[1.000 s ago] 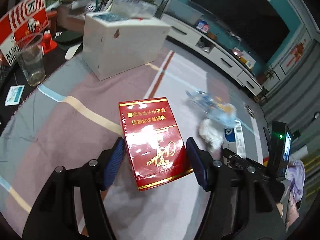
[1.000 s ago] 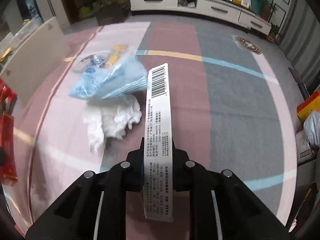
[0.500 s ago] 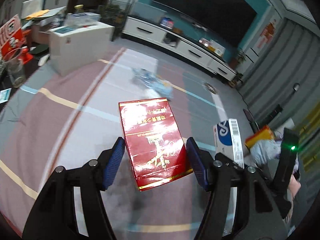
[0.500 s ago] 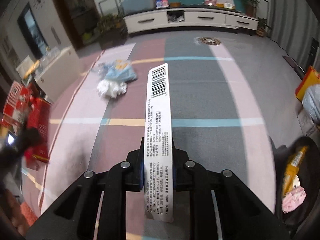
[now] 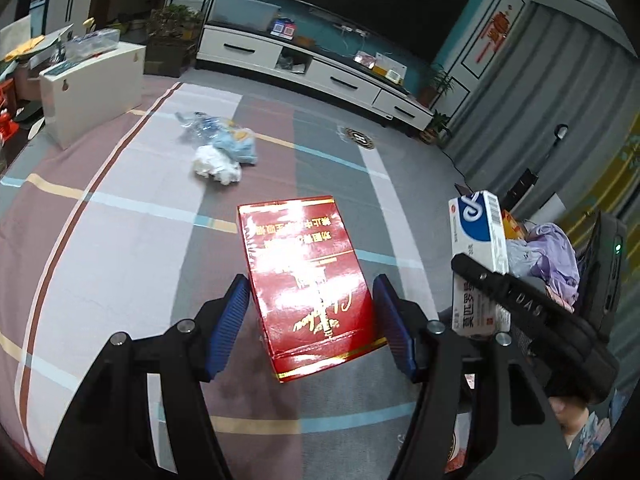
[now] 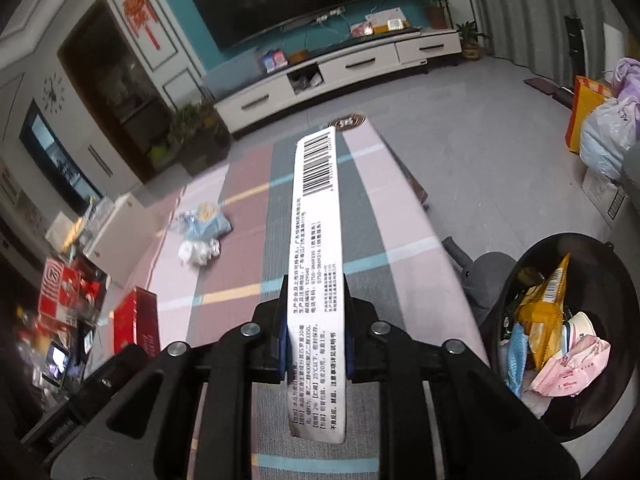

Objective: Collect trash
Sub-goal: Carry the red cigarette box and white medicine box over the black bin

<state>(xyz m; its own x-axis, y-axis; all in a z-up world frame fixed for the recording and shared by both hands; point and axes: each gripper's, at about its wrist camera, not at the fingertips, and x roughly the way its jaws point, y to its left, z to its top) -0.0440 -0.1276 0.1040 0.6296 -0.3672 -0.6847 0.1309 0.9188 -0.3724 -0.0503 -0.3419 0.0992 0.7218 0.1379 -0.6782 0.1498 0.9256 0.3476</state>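
Your right gripper (image 6: 316, 340) is clamped tight on the narrow edges of the white medicine box (image 6: 318, 280) — most of the box sticks out ahead of the pads, so a fast swing can lever it loose. Your left gripper (image 5: 310, 320) holds the red box (image 5: 308, 284) between the blue pads (image 5: 230, 320); the box sits skewed, its near corner hanging below the fingers, and I can't tell how firmly the right-hand pad bears on it. That's the weaker grip, so a jolt could drop it onto the striped rug (image 5: 120, 240). The black bin (image 6: 560, 340) sits low right in the right wrist view, already well filled with wrappers, so the long box may bridge the heap and tip out over the rim. Both grippers are close together, so you risk knocking one against the other at the bin. The blue packet (image 5: 236, 146) and white tissue wad (image 5: 218, 164) lie on the rug, well apart from both hands — not yet collected.
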